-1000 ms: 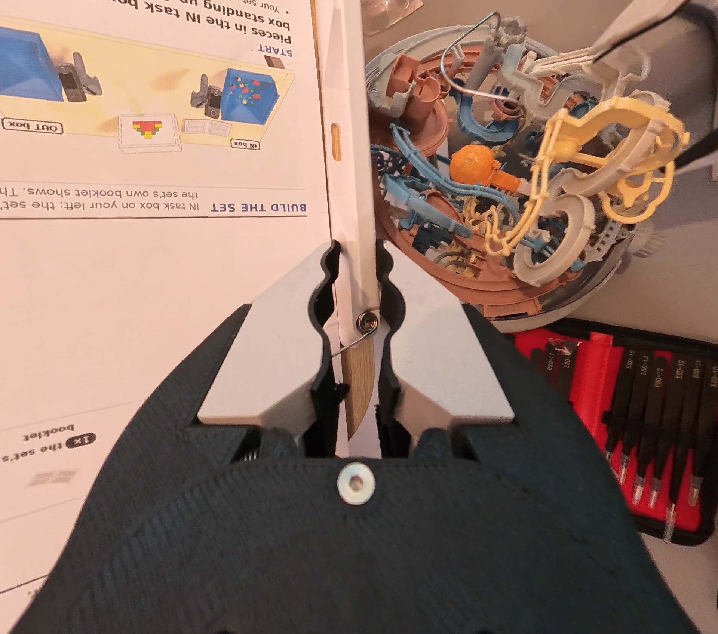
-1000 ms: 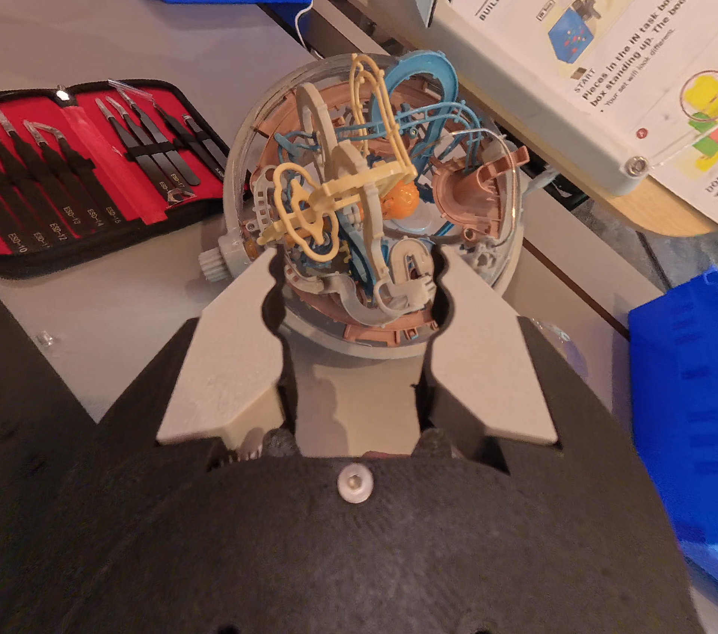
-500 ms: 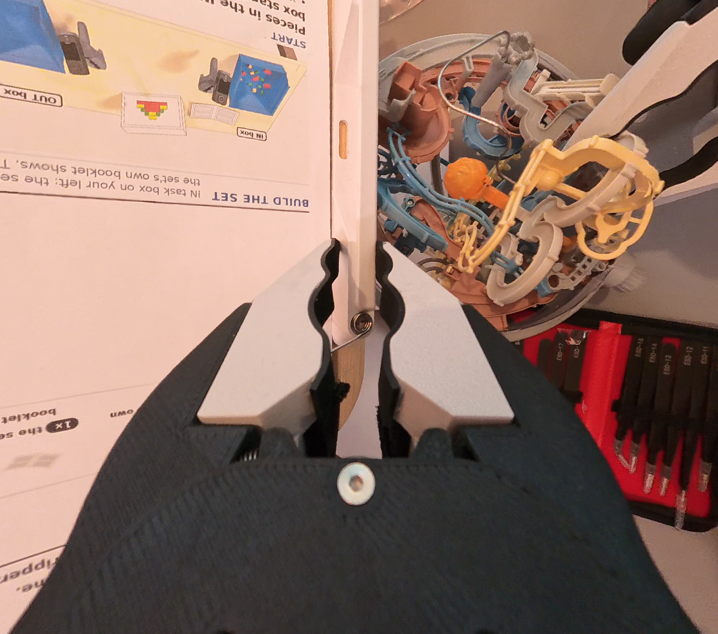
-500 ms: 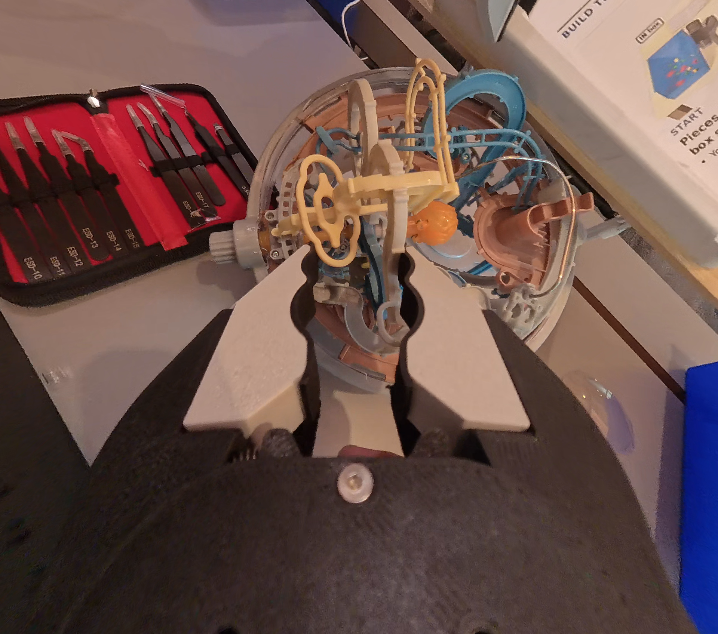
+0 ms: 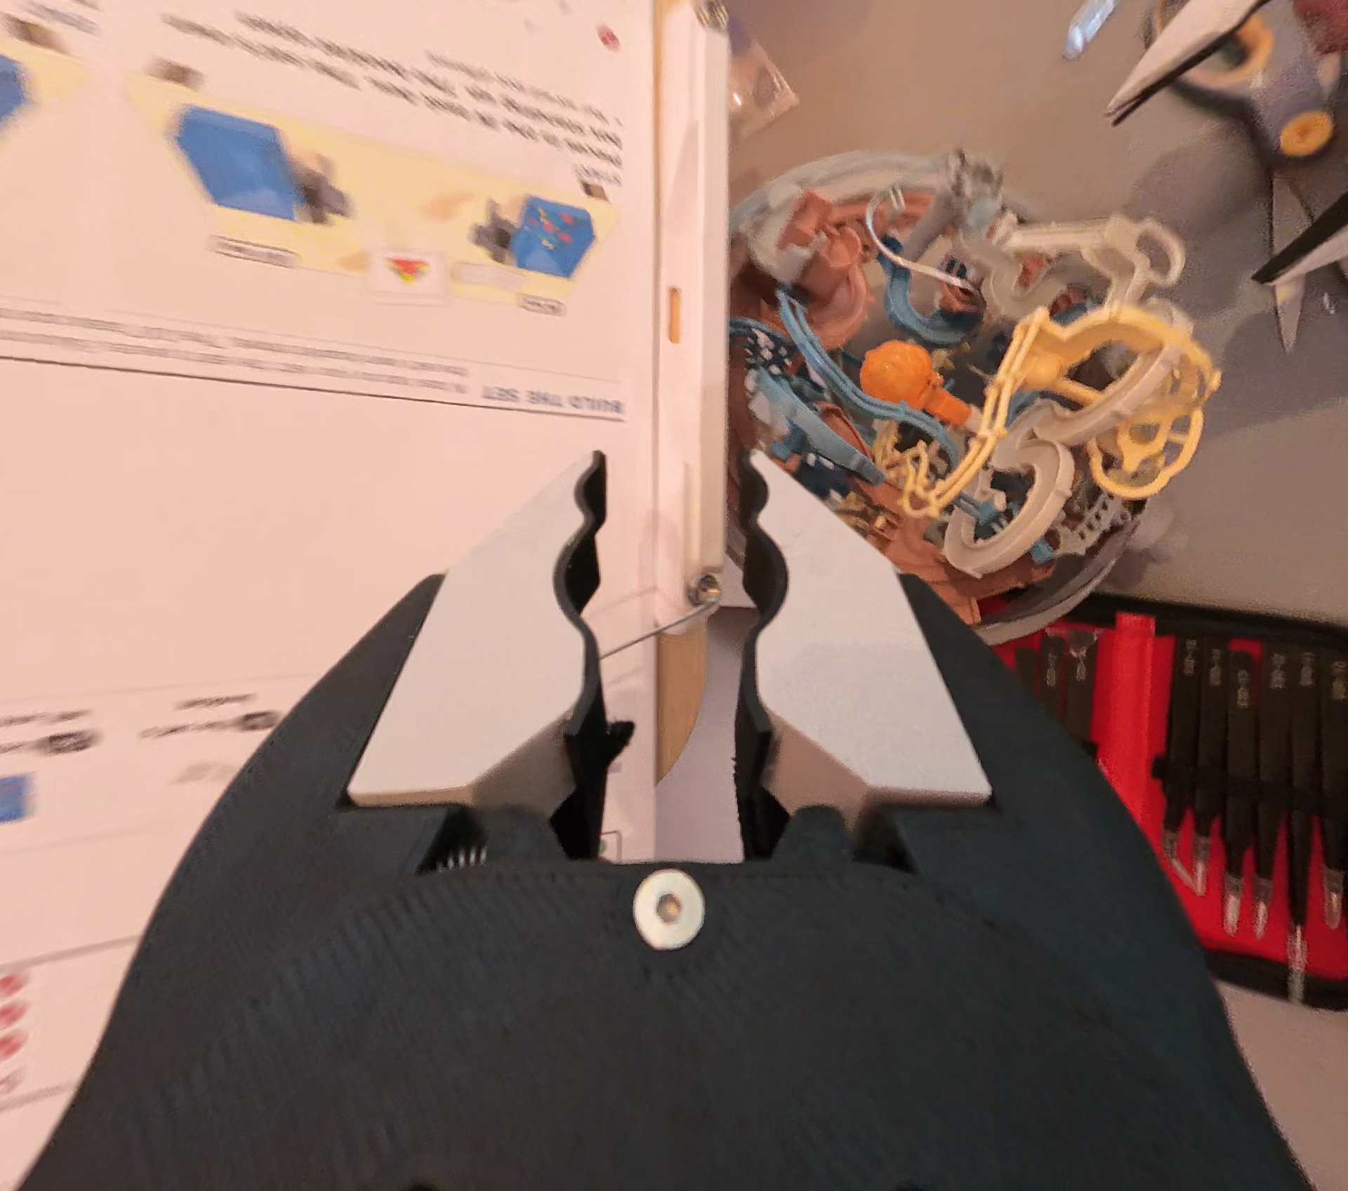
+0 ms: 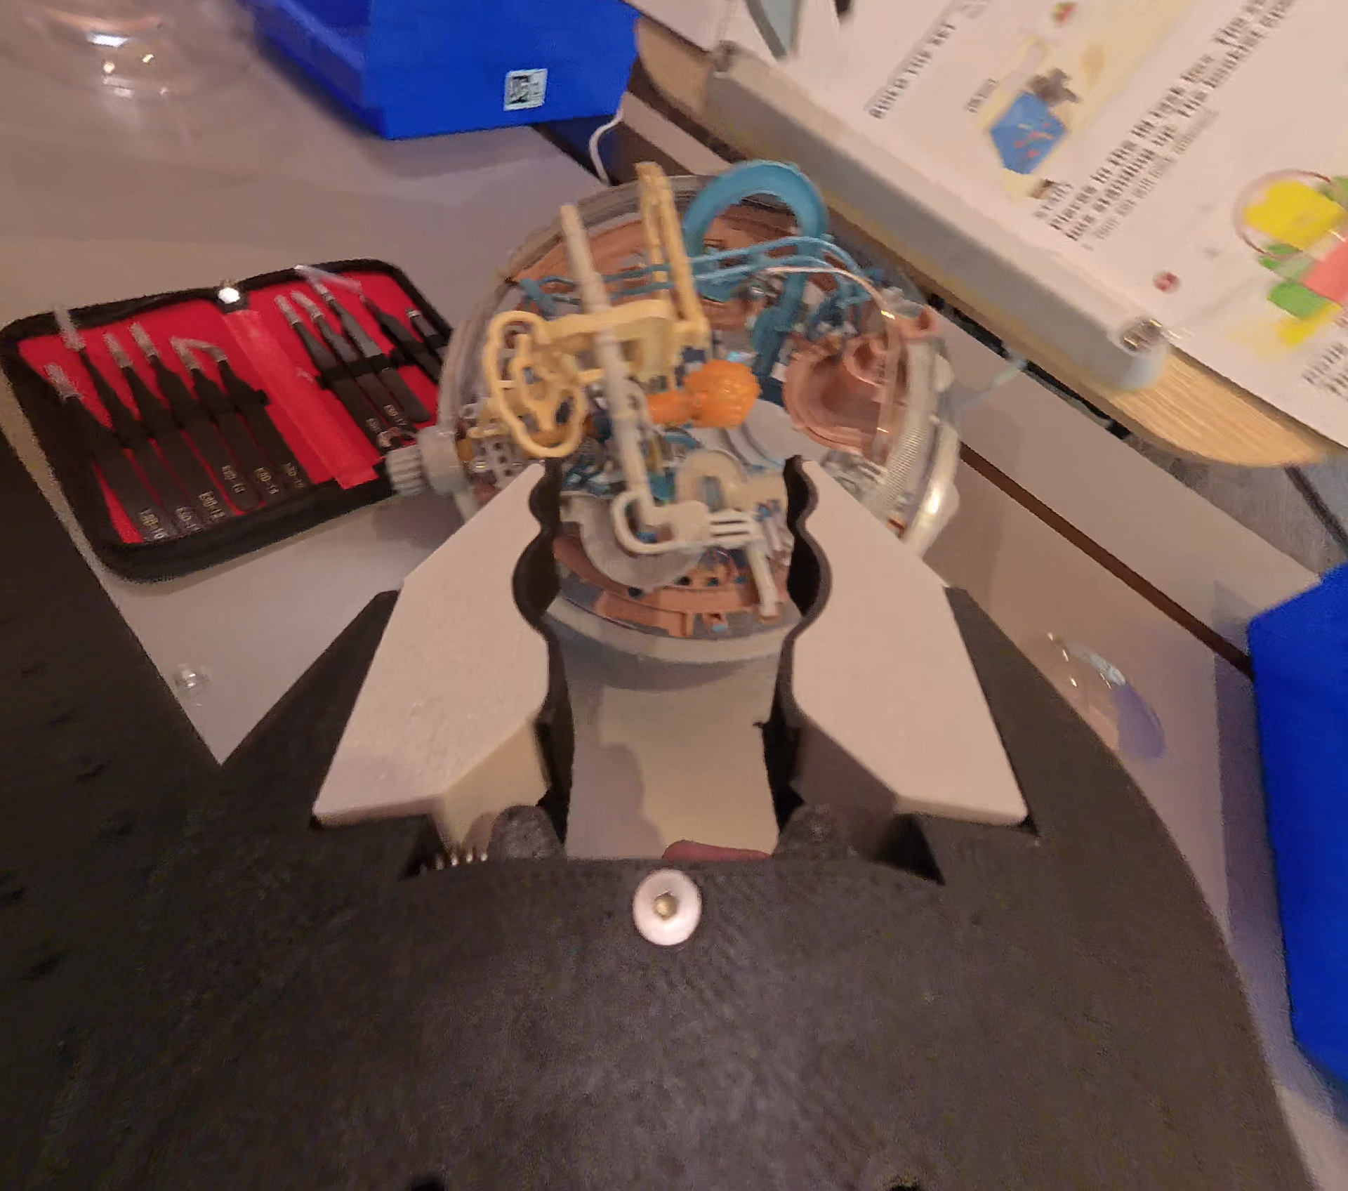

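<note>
Left fingers [image 5: 672,572]: parted, straddling the white edge rail [image 5: 693,353] of the instruction board [image 5: 292,499] without visibly pinching it.
Right fingers [image 6: 667,543]: spread wide, empty, flanking the near side of the marble-maze sphere [image 6: 678,397]; contact unclear.
Sphere: resting on the surface [image 6: 182,193], unlifted.
Nearby: red tweezer case [image 6: 211,412], blue bin [image 6: 438,25].

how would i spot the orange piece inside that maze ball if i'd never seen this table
Find the clear maze ball on the grey table, between the red tweezer case and the instruction board. Near the ball's centre sits a knobbly orange piece with a short stub. It is the only bright orange part among cream, blue, brown and grey tracks.
</note>
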